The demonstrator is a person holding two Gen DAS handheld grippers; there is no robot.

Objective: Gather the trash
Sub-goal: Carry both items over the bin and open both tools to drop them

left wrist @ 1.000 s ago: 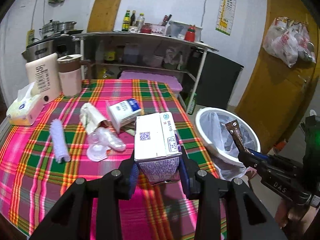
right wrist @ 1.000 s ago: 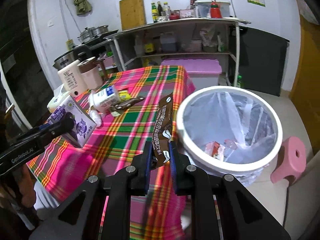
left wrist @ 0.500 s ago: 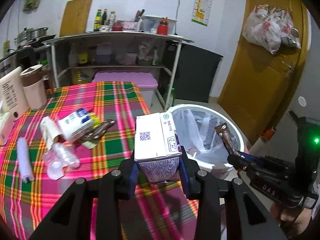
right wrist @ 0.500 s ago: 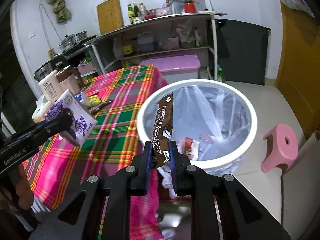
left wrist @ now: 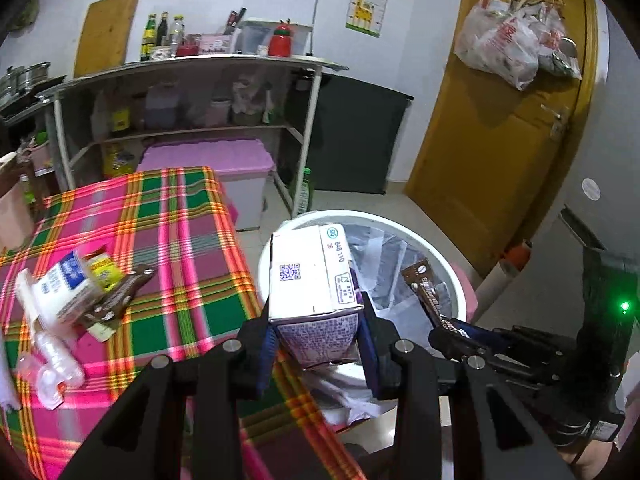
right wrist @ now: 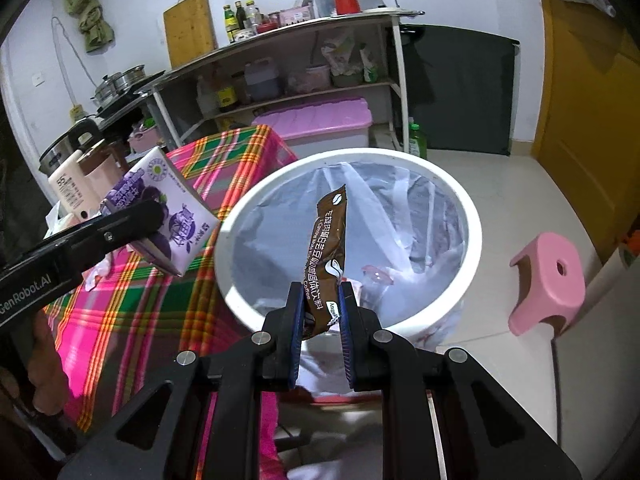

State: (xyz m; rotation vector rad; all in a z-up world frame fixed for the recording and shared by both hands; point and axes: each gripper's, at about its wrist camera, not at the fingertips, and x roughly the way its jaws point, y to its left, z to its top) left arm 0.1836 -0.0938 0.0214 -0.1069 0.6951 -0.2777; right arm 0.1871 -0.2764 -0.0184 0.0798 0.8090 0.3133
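Out on the plaid table [left wrist: 188,240], left of the bin [left wrist: 454,280], trash lies loose: clear plastic [left wrist: 54,364], a tipped cup [left wrist: 60,296] and a brown wrapper [left wrist: 124,292] touching it. Nearer the bin, the left gripper [left wrist: 318,344] is clamped tight on a carton [left wrist: 312,276], one pad on each side, and the right wrist view has that carton [right wrist: 168,216] tilted, hanging over the table edge just left of the bin's white rim [right wrist: 228,240]. The bin itself is lined with a clear bag, a few scraps visible at the bottom, and stands just beside the table. Over its near rim the right gripper [right wrist: 320,316] pinches the lower end of a brown sachet [right wrist: 326,256], fingers closed down to the packet's thickness; the packet stands nearly upright above the open mouth. From the left wrist view the sachet [left wrist: 428,294] sticks up at a slant over the bin's right half. Right of the bin, on the floor, stands a pink stool [right wrist: 548,280].
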